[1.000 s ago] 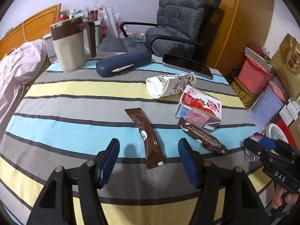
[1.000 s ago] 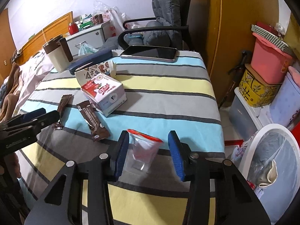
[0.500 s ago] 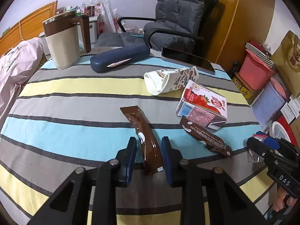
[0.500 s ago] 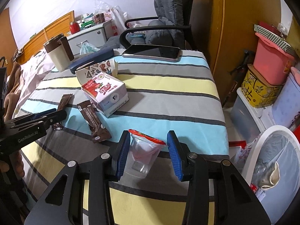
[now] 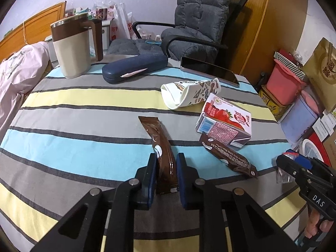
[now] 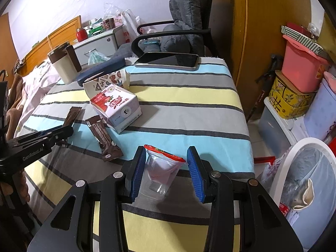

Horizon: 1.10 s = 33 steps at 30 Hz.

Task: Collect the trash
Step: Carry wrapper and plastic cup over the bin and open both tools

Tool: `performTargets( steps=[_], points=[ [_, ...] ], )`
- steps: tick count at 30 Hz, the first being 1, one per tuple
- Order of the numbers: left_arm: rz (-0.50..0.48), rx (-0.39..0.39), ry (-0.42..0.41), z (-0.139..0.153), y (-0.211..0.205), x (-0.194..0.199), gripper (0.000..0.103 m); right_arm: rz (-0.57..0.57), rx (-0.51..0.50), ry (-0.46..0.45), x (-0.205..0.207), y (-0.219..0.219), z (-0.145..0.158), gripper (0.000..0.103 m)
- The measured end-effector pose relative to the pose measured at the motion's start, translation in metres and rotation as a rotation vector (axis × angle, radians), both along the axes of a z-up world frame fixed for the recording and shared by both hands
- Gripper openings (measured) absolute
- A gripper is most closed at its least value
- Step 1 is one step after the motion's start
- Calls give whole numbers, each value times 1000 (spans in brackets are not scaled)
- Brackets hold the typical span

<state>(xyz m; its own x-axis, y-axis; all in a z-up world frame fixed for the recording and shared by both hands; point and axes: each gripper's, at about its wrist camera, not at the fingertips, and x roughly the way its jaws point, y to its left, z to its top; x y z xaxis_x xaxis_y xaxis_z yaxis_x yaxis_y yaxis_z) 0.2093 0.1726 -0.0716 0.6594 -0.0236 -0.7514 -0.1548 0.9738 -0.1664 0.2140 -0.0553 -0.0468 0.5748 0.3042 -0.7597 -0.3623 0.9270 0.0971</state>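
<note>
Even indoor light, fisheye-warped edges

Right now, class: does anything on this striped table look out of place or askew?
Yes. The patterned paper cup lies tipped on its side, flattened, beside the strawberry milk carton, which also lies on its side. Two brown sachets lie scattered nearby.

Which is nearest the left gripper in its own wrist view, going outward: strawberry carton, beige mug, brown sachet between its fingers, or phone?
1. Brown sachet, between the left gripper's fingers.
2. Strawberry carton, ahead to the right.
3. Beige mug at the far left and phone at the far right edge: too close to call.
</note>
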Motion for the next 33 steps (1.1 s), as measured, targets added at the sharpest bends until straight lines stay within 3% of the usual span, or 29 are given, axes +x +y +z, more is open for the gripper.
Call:
performTargets(
  steps=[17, 33],
  points=[
    [-72, 18, -93, 39, -33, -35, 20, -38, 26, -66, -18, -22, 23, 43],
    [-267, 29, -189, 80, -122, -56, 20, -159, 50, -135, -47, -91, 47, 43]
  ],
)
